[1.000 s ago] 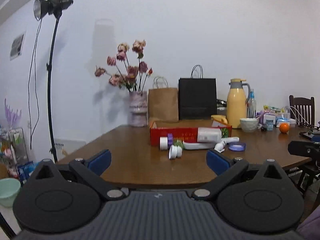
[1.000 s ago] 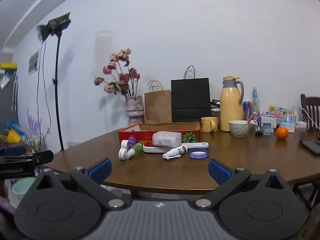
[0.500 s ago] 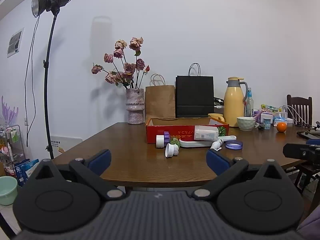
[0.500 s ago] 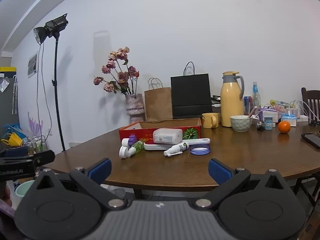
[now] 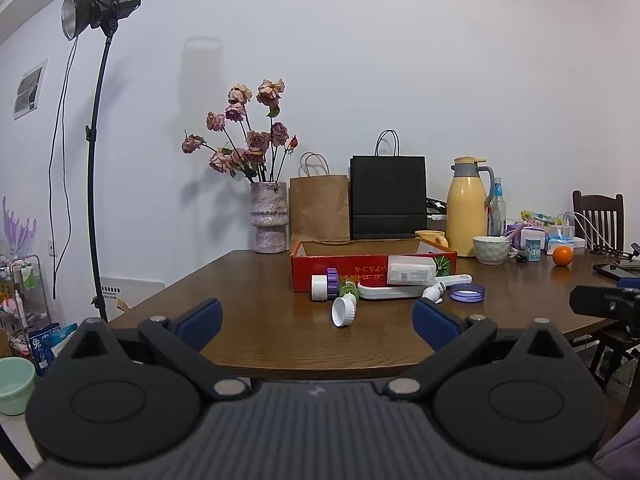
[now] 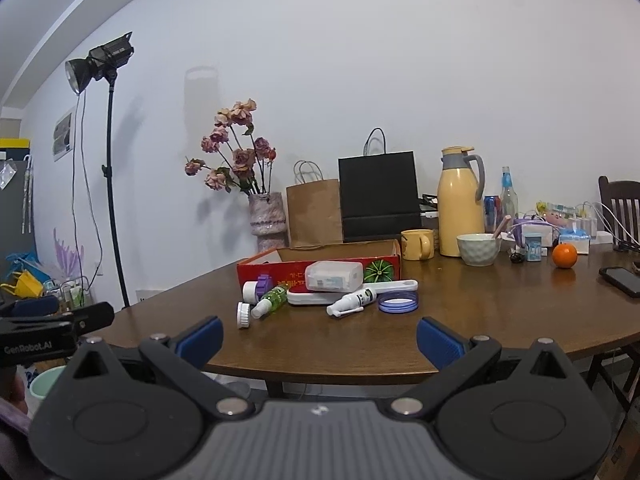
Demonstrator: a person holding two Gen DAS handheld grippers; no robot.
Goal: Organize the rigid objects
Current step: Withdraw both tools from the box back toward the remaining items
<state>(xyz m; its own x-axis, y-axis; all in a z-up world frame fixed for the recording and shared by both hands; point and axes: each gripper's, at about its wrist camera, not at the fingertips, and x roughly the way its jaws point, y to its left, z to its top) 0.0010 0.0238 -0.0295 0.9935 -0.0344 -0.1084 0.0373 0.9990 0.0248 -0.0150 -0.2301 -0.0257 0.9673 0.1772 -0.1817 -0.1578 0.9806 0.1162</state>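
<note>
While both tools hang in front of the table edge, the left hand-held gripper has its blue fingers spread wide and holds nothing. The right hand-held gripper is also spread wide, with nothing between its fingers.

The task's things lie on the table ahead of both tools, apart from them, in a small group in front of a red box. A white cap lies nearest to the left hand-held gripper, between its two fingers in the left view. Just behind the cap is a green bottle on its side, and a white jar with a purple lid lies against the box. A long white case lies beside them, and a clear plastic box rests on it, leaning on the red box. A white spray bottle lies in front of the case, and a blue tape ring lies flat just beside it, to the right.

Farther back on the table stand a vase, two paper bags, a yellow jug, a bowl and an orange.
</note>
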